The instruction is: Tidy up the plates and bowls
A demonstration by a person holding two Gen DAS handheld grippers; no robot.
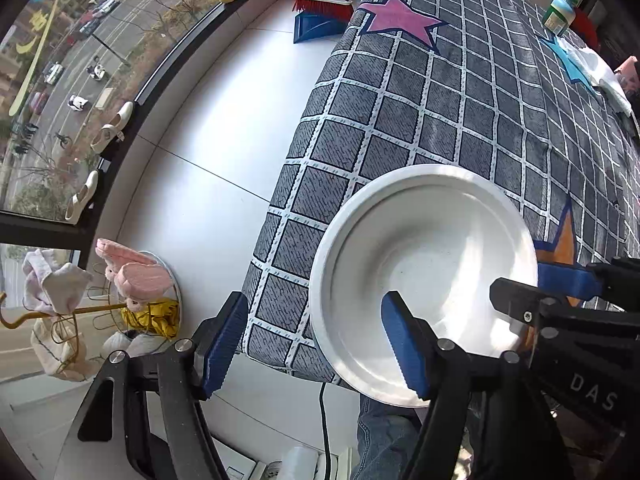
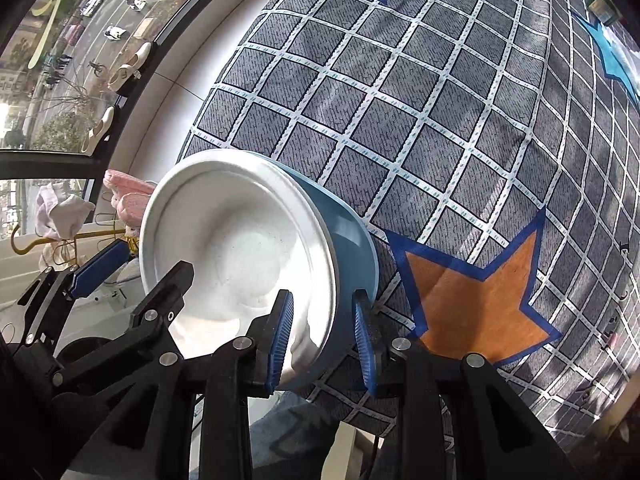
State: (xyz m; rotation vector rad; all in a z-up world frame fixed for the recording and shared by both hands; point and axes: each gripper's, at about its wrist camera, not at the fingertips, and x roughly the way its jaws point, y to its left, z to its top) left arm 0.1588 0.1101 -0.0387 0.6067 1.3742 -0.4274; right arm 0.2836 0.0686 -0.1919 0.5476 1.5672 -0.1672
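Observation:
A bowl, white inside and light blue outside [image 1: 424,280], is held tilted over the near edge of the checked table. In the right wrist view my right gripper [image 2: 324,340] is shut on the bowl's [image 2: 240,248] rim, one blue pad inside and one outside. My left gripper [image 1: 312,340] is open; its right finger [image 1: 404,348] lies over the bowl's inside and its left finger [image 1: 224,340] is beyond the table edge. The left gripper also shows in the right wrist view [image 2: 132,276], at the bowl's left rim.
The table [image 1: 460,100] wears a grey checked cloth with coloured stars. A green bottle [image 1: 560,14] and white cloth [image 1: 600,72] sit at the far right. Left is white floor [image 1: 224,140], a window, a broom and dustpan [image 1: 320,12], and a rack with soft toys [image 1: 132,280].

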